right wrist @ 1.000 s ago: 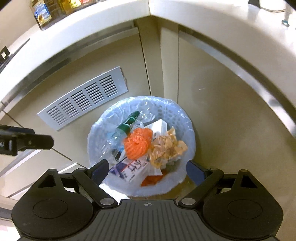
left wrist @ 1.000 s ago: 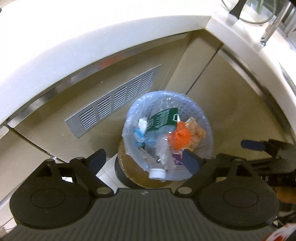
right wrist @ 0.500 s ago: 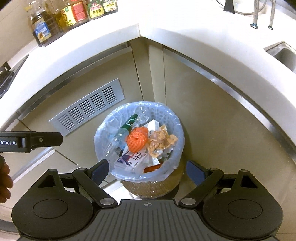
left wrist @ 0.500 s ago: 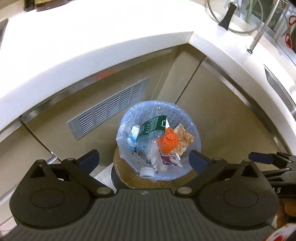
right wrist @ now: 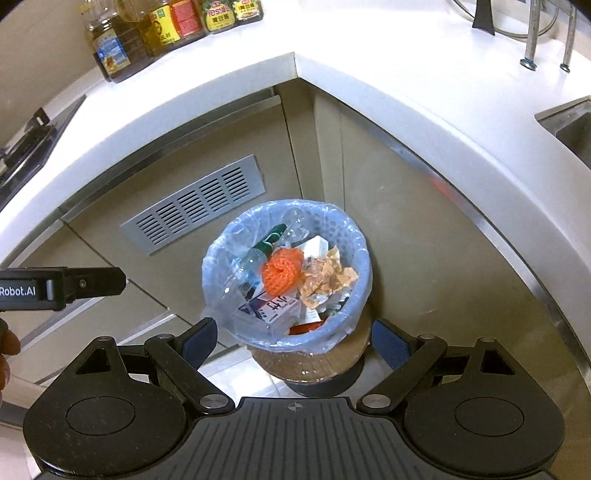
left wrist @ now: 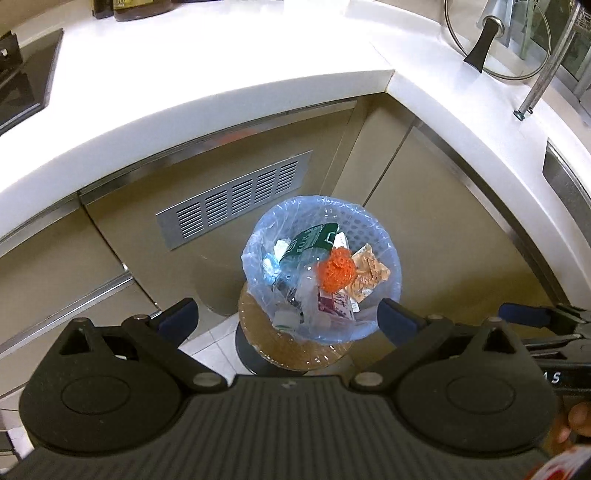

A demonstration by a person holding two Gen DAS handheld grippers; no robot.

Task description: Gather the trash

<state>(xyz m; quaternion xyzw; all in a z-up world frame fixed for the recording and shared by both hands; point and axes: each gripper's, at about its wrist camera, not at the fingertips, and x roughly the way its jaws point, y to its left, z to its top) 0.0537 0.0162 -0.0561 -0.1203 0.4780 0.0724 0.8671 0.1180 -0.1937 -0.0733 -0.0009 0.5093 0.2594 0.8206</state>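
**Both my grippers hang spread and empty above a full trash bin**

I hold a gripper in each hand, both pointing steeply down into the corner of a kitchen. My left gripper [left wrist: 286, 319] has its jaws spread as wide as they go, having just been opening, and nothing is between them. My right gripper [right wrist: 293, 339] is also spread, with nothing in it.

Beyond the fingers of both grippers a white counter [right wrist: 369, 74] wraps around the corner. Past my right gripper and to its left, sauce bottles [right wrist: 162, 27] stand on it; far to the right is the edge of a sink [right wrist: 570, 122]. Past my left gripper, up and to the right, a glass lid [left wrist: 496, 40] with a black handle leans against a metal rack. Beige cabinet doors [left wrist: 424, 221] fill the space under the counter, one with a metal vent grille [left wrist: 232, 197]. Nothing stands between the grippers and the bin.

The bin [right wrist: 288, 273] sits below and ahead of both grippers, well apart from the fingers, lined with a pale blue bag [left wrist: 258, 243]. Seen past my left gripper it lies slightly toward the right finger; past my right gripper it lies about midway. It is heaped with trash: an orange net [right wrist: 282, 271], crumpled tan paper [right wrist: 327, 278], a clear bottle with a green label [left wrist: 310, 240], and a small printed carton [right wrist: 267, 308].
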